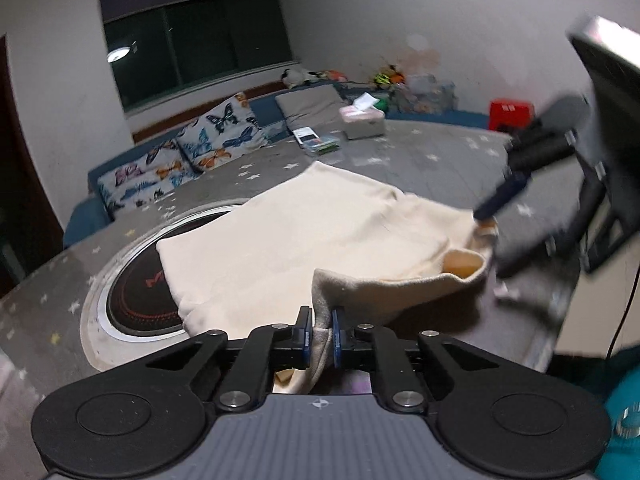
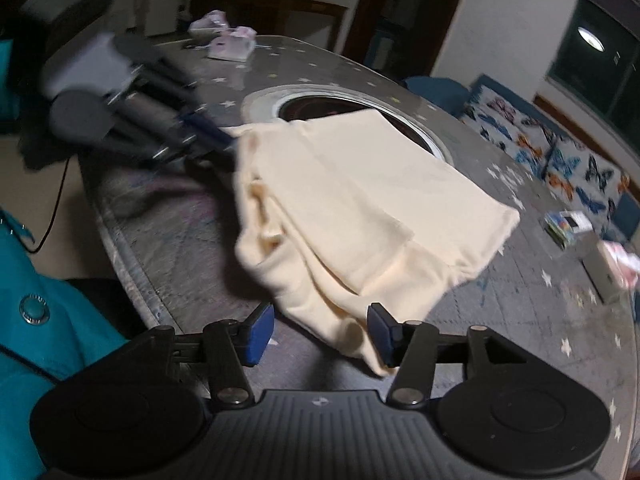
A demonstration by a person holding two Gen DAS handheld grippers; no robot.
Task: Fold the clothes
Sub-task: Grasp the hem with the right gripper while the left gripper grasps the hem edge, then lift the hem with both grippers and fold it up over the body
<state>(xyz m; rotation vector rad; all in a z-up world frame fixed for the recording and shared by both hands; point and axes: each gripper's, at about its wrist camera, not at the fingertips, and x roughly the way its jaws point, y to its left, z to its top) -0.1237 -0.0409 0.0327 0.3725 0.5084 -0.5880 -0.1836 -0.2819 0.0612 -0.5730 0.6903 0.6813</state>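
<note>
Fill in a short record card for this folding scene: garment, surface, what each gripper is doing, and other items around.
garment: cream garment, partly folded, one edge lifted
surface: grey star-patterned table with a round inset cooktop
left gripper: shut on the garment's edge
right gripper: open, with the garment's corner between its pads
other items: butterfly cushions, tissue box

A home living room at night: butterfly-print cushions [image 1: 208,136] on a blue sofa [image 1: 86,216], dark window [image 1: 192,36], star-patterned round counter [image 1: 420,160].
</note>
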